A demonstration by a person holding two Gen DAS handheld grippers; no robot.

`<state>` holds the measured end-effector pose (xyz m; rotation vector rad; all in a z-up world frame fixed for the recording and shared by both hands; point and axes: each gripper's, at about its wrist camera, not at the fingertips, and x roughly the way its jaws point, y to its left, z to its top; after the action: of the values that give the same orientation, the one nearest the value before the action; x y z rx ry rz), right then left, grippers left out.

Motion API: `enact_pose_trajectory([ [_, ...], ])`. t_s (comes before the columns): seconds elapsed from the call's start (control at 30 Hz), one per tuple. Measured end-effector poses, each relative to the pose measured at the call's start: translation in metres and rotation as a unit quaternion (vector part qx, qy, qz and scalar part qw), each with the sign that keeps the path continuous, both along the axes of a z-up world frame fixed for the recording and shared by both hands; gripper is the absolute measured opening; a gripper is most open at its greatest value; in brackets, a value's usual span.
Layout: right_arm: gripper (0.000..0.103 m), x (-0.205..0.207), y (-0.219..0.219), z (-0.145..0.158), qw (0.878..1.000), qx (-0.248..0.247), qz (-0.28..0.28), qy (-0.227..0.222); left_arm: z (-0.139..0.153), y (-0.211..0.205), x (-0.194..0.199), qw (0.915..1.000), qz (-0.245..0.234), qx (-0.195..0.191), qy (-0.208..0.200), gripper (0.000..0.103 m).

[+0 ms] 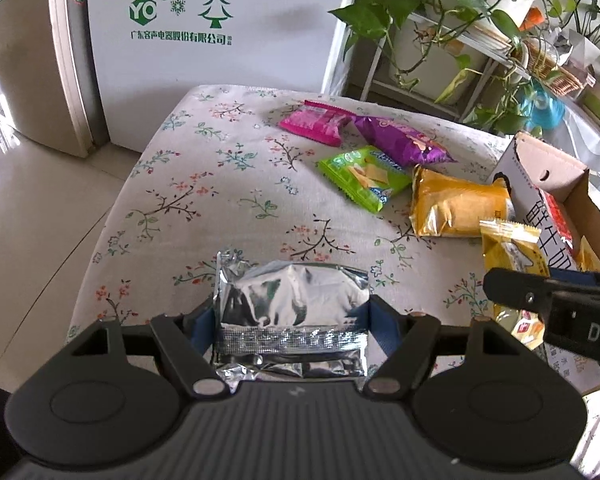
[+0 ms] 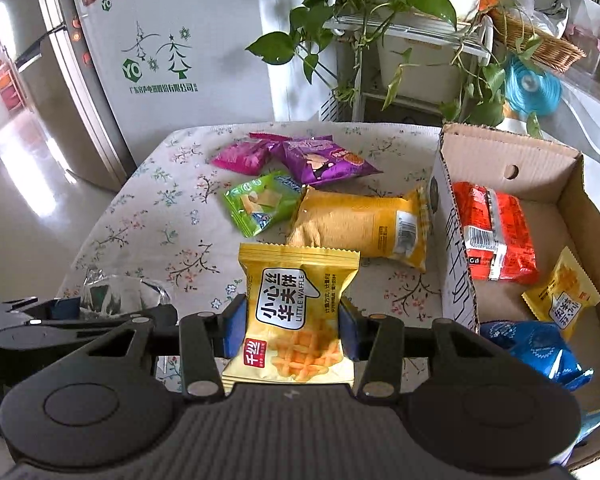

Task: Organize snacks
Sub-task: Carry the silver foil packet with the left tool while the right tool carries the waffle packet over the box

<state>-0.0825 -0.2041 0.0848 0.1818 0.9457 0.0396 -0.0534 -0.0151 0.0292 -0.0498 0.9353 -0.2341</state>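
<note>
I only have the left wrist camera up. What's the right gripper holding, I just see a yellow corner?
Observer: The right gripper has its jaws shut on a yellow Little Waffle packet, label facing the camera.
Operator: What's already in the cardboard box?
Observer: A red packet lies flat inside the cardboard box, barcode side up.
Operator: Anything else in there?
Observer: Yes, a second small yellow waffle packet and a blue packet nearer the camera.
Operator: Is my silver packet visible from there?
Observer: Partly; the silver packet shows crumpled foil at the left gripper.
</note>
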Motion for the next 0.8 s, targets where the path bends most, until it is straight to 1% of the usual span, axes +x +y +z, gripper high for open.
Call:
enact_pose_trajectory([
  [0.4, 0.054, -0.001, 0.000, 0.007, 1.000, 0.003, 0.006, -0.007, 0.015, 0.001, -0.009, 0.9998, 0.015, -0.004, -0.009, 0.075],
  [0.63, 0.054, -0.002, -0.010, 0.021, 0.999, 0.020, 0.001, -0.027, 0.026, -0.005, -0.013, 0.9997, 0.012, -0.007, -0.019, 0.075],
  [0.8, 0.054, -0.004, -0.027, 0.037, 0.998, 0.028, -0.021, -0.054, 0.036, -0.019, -0.013, 0.9995, 0.000, -0.014, -0.029, 0.075],
])
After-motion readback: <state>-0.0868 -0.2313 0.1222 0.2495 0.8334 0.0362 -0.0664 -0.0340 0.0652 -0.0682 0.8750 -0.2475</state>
